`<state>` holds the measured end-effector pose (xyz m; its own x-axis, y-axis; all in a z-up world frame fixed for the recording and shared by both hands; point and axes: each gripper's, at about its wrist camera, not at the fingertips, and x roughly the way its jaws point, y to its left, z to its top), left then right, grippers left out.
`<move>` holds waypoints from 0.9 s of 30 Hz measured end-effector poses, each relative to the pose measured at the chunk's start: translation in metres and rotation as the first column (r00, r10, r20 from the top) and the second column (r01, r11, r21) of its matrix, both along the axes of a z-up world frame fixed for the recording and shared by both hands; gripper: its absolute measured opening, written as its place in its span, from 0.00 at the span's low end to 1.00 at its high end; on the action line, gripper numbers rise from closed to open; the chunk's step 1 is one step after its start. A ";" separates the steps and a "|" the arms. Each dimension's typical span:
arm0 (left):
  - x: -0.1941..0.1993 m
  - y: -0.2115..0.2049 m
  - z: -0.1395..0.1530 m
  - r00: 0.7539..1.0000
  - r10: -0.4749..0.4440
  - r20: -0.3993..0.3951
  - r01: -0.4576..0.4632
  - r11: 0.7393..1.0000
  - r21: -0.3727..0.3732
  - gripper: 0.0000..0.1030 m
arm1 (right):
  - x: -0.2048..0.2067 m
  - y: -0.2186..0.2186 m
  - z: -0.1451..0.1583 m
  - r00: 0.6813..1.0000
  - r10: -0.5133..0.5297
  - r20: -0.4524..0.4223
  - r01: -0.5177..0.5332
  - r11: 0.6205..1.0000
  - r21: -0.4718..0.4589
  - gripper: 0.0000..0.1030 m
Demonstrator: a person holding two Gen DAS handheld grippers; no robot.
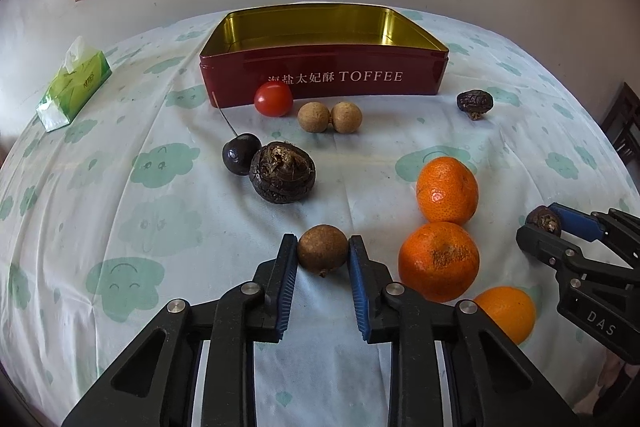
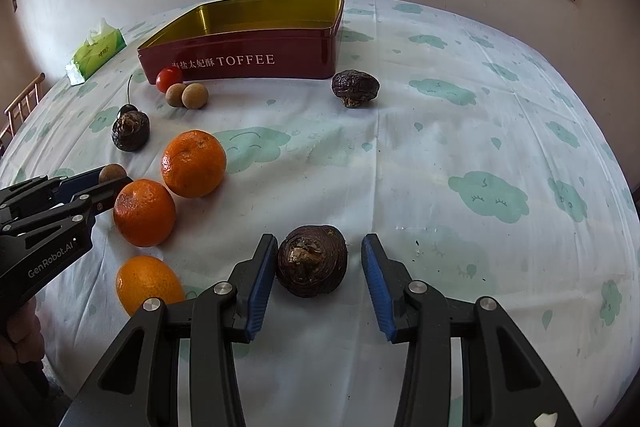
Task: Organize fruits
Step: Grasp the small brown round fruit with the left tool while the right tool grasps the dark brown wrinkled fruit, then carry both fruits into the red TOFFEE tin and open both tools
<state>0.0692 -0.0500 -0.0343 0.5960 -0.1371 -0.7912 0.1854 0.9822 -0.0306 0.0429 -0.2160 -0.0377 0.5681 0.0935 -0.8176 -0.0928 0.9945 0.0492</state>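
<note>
Rightward, bare tablecloth to edge.

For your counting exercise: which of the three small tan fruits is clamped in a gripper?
The lone longan, between the left gripper pads; the other two touch beside the tin.

Scattered fruits on the cloth: three oranges, longans, dark water chestnuts.

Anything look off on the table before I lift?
One thing: the right gripper isn't squared on its water chestnut. The fruit touches the left pad, with a gap on the other side. Nothing spilled or damaged; the tin sits upright.
</note>
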 end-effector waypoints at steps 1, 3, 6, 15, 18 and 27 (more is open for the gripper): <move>0.000 0.000 0.000 1.000 0.002 -0.001 -0.002 1.000 -0.003 0.26 | 0.000 0.000 0.000 1.000 0.000 0.000 0.000 1.000 -0.001 0.40; 0.000 0.000 0.000 1.000 0.000 -0.002 0.000 1.000 -0.008 0.26 | -0.001 0.001 0.000 1.000 0.001 0.002 -0.001 1.000 -0.002 0.40; -0.003 -0.001 0.001 1.000 -0.002 -0.001 0.002 1.000 -0.010 0.26 | -0.001 0.000 0.000 1.000 0.000 0.003 0.000 1.000 -0.002 0.40; -0.008 0.004 0.004 1.000 -0.003 -0.002 0.003 1.000 -0.013 0.26 | -0.002 0.002 0.001 1.000 0.010 0.002 -0.010 1.000 -0.004 0.31; -0.010 0.007 0.006 1.000 -0.001 -0.001 0.001 1.000 -0.016 0.26 | -0.002 0.002 0.002 1.000 0.008 0.001 -0.008 1.000 0.000 0.31; -0.011 0.010 0.016 1.000 -0.009 0.013 0.009 1.000 -0.029 0.26 | -0.001 -0.003 0.007 1.000 0.001 -0.003 -0.001 0.999 0.037 0.31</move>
